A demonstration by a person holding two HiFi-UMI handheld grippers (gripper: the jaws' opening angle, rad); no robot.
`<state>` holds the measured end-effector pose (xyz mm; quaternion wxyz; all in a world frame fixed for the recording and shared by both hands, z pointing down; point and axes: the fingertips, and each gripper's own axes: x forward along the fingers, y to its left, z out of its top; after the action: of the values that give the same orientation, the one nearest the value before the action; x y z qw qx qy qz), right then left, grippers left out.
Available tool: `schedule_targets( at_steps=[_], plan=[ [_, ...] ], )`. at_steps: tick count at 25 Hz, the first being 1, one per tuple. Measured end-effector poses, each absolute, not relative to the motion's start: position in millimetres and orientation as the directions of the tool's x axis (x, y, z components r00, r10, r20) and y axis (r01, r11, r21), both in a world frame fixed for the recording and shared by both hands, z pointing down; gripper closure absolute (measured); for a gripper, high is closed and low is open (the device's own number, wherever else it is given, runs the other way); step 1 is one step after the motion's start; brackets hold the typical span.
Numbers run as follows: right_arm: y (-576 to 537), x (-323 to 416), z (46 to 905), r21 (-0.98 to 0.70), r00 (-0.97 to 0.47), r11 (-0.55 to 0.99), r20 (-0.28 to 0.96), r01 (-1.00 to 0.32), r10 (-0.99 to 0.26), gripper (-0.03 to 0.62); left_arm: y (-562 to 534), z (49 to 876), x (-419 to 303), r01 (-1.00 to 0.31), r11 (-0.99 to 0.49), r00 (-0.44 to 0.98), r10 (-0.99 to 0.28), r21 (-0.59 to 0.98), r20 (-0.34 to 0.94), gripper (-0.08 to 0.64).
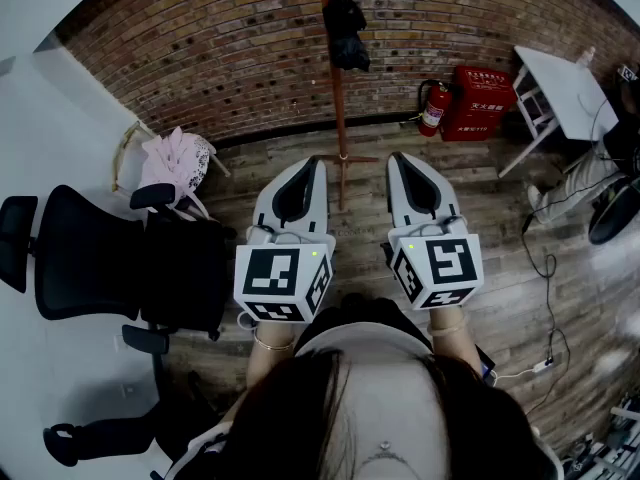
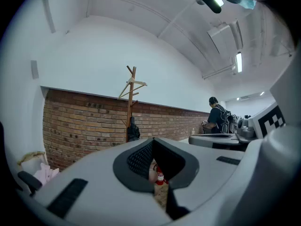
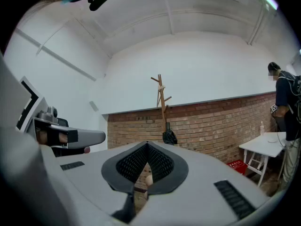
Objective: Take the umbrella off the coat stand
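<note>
A black folded umbrella (image 1: 345,23) hangs high on the wooden coat stand (image 1: 338,118), which stands in front of the brick wall. Both grippers are held level, side by side, pointing at the stand and well short of it. My left gripper (image 1: 312,163) is shut with nothing in it, and my right gripper (image 1: 400,158) is shut and empty too. In the left gripper view the umbrella (image 2: 133,131) hangs on the stand (image 2: 131,98) beyond the closed jaws (image 2: 153,139). The right gripper view shows the umbrella (image 3: 169,136) just above its closed jaws (image 3: 147,144).
A black office chair (image 1: 90,253) stands at the left, with a pink bundle (image 1: 172,160) on a seat behind it. A fire extinguisher (image 1: 432,108) and a red box (image 1: 485,103) sit by the wall. A white table (image 1: 560,88), floor cables and a person (image 3: 287,107) are at the right.
</note>
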<state>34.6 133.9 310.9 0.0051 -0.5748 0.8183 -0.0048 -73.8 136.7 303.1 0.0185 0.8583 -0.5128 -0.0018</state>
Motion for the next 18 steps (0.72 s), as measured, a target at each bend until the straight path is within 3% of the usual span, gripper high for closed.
schedule_targets(
  at_steps=[18],
  plan=[
    [108.8,30.3,307.3,-0.024,-0.318,0.318,-0.022,-0.948,-0.948,0.557,104.9,305.8,-79.7,-0.866,-0.498,0.499,-0.866,0.05,0.013,0.554]
  ],
)
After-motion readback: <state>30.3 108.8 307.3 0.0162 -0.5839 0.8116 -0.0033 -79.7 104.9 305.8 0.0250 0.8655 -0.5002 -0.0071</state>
